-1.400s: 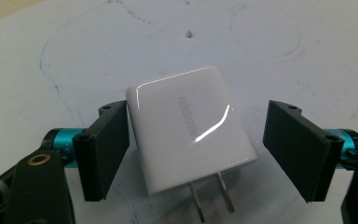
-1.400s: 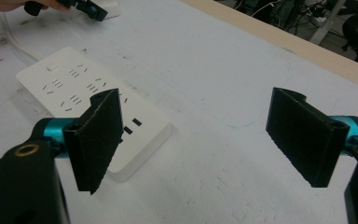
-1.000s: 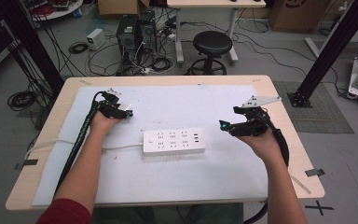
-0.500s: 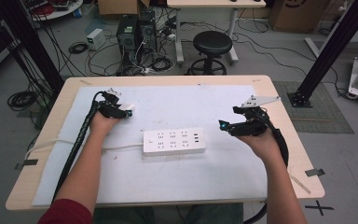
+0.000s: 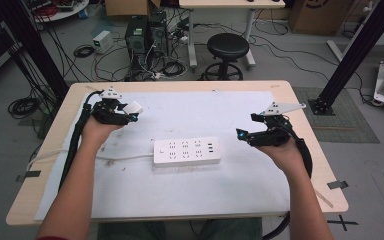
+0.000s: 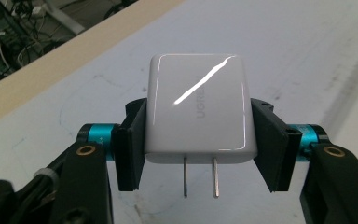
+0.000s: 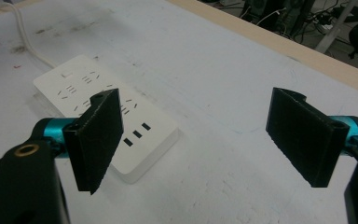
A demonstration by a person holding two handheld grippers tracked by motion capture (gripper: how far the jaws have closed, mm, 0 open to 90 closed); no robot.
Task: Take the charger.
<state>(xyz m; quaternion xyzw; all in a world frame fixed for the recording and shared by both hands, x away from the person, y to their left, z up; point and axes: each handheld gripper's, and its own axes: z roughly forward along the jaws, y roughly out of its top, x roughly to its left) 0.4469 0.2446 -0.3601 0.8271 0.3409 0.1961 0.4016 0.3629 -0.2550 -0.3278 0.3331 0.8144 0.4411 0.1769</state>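
Note:
A white power strip (image 5: 187, 151) lies flat at the middle of the white mat, its cord running off to the left; it also appears as the strip (image 7: 107, 116) beyond my right gripper's left jaw. My left gripper (image 5: 130, 112) hovers above the mat's back left, shut on a white charger plug (image 6: 198, 108) whose two metal prongs point back toward the camera. The charger (image 5: 133, 108) shows as a small white block at the jaw tips. My right gripper (image 5: 240, 135) is held right of the strip, open, with nothing between its jaws (image 7: 193, 135).
The white mat (image 5: 190, 195) covers most of the wooden table (image 5: 310, 165). Beyond the far edge are a black stool (image 5: 228, 47), computer towers and tangled cables on the floor. A black frame post (image 5: 350, 55) rises at the right.
The left gripper with the charger has shifted slightly. The right gripper stays about where it was.

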